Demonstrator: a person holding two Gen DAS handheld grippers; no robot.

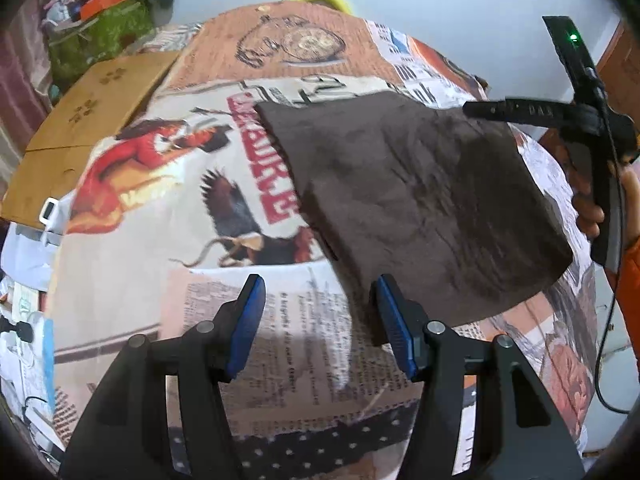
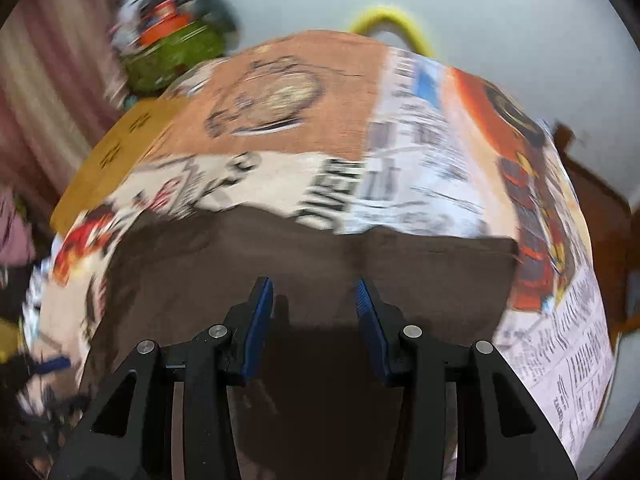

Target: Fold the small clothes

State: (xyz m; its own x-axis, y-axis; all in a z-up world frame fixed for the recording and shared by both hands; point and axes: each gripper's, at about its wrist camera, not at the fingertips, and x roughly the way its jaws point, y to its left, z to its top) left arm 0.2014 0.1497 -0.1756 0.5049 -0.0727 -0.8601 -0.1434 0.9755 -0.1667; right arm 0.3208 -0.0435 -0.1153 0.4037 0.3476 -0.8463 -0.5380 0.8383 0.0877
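Light: soft, even indoor light, moderately bright, no harsh glare.
Shadows: a dark shadow lies on the brown cloth (image 2: pixel 320 264) between the fingers of the right gripper (image 2: pixel 316 300).
Blur: the right wrist view is smeared throughout by motion; print on the patterned table cover (image 2: pixel 420 152) is unreadable there. The left wrist view is sharper.
Distortion: both fisheye views bulge, with dark rounded corners.
Small light: 1 green dot glows at upper right in the left view.
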